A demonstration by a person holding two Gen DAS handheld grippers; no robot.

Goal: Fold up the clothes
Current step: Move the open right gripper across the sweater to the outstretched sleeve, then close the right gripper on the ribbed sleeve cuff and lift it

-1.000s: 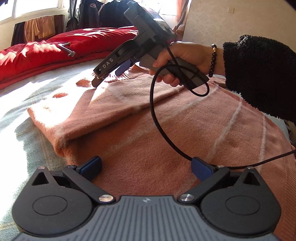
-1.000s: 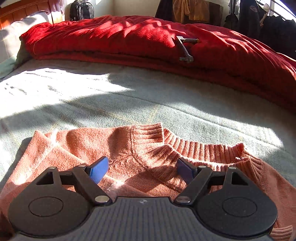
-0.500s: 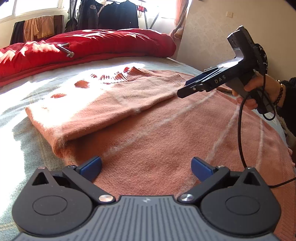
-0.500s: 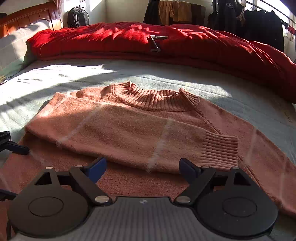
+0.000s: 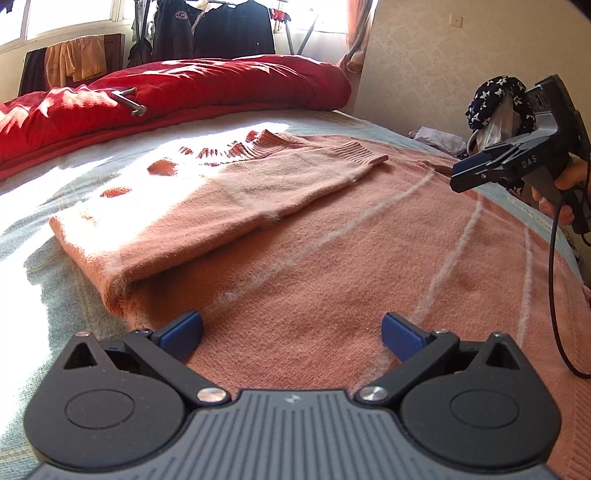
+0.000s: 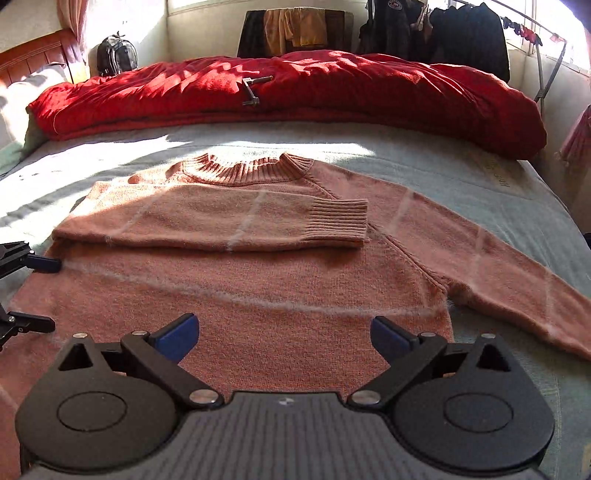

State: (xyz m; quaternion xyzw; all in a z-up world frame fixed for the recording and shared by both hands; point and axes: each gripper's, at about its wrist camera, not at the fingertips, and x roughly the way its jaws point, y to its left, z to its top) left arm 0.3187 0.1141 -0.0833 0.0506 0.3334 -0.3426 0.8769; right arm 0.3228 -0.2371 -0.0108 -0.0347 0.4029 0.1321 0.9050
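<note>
A salmon-pink knit sweater (image 6: 258,288) with pale stripes lies flat on the bed, collar (image 6: 243,170) at the far end. One sleeve (image 6: 221,221) is folded across the chest, while the other sleeve (image 6: 498,266) stretches out to the right. My right gripper (image 6: 284,332) hovers open over the hem, holding nothing. In the left wrist view it (image 5: 461,177) appears side-on at the right, held in a hand (image 5: 565,184). My left gripper (image 5: 291,328) is open and empty above the sweater (image 5: 332,258) at its side edge. Its tips (image 6: 50,294) show at the left edge of the right wrist view.
A red duvet (image 6: 295,96) is bunched along the far side of the bed, with a metal tool (image 6: 253,90) on it. Pale green sheet (image 6: 480,177) surrounds the sweater. Hanging clothes (image 6: 461,33), a backpack (image 6: 116,57) and a wall (image 5: 443,55) lie beyond.
The right gripper drew back from the collar to the hem side, well clear to the right. The sleeve stays folded over the chest. My left gripper has barely moved.
</note>
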